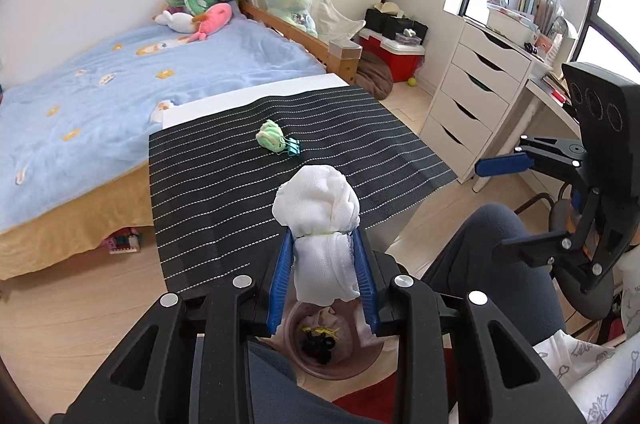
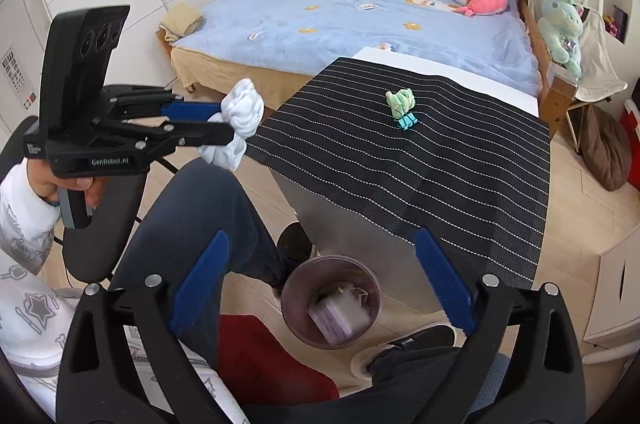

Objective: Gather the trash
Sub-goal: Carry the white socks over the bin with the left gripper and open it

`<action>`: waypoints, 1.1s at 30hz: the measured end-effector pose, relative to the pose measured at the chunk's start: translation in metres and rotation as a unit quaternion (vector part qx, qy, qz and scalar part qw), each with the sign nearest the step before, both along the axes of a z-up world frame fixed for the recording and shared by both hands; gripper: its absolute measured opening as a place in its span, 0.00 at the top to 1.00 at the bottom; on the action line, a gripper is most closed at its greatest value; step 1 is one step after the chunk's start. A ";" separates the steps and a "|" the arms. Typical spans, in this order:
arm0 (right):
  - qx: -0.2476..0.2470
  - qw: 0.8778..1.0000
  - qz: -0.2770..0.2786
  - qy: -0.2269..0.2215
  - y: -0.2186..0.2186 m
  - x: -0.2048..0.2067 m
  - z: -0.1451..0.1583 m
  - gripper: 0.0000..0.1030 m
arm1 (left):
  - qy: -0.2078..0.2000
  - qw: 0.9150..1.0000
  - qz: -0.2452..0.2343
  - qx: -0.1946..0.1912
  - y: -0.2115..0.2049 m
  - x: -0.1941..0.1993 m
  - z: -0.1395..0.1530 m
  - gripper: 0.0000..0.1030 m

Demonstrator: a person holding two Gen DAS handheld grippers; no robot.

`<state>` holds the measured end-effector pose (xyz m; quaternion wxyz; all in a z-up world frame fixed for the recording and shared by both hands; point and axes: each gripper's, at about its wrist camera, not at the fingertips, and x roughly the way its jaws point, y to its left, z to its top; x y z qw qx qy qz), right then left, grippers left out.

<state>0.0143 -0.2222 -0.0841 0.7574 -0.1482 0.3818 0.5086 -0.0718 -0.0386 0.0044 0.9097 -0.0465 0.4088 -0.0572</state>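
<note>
My left gripper (image 1: 323, 244) is shut on a white crumpled cloth wad (image 1: 320, 212), held in the air over the near edge of the black striped mat (image 1: 224, 183); the wad also shows in the right wrist view (image 2: 240, 119). A pink round bin (image 2: 294, 292) stands on the floor below, with a purple-white packet inside. My right gripper (image 2: 322, 276) is open and empty above the bin. A green crumpled wad (image 1: 270, 135) with a teal binder clip (image 1: 293, 146) lies on the mat; they also show in the right wrist view (image 2: 400, 99).
A bed with a blue blanket (image 1: 100, 83) and plush toys lies behind the table. A white drawer unit (image 1: 476, 83) and desk stand on the right. My legs (image 2: 192, 224) and shoes are beside the bin. A red item (image 2: 256, 356) lies on the floor.
</note>
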 end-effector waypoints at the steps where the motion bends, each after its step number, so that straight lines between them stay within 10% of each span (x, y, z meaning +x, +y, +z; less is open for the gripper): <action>1: 0.002 1.000 -0.002 0.001 -0.001 0.001 0.000 0.08 | 0.001 1.000 -0.003 -0.001 -0.001 0.000 0.000 0.71; 33: 0.011 0.996 -0.088 0.008 -0.037 0.024 0.000 0.05 | 0.033 0.996 -0.084 0.013 -0.045 0.010 -0.014 0.67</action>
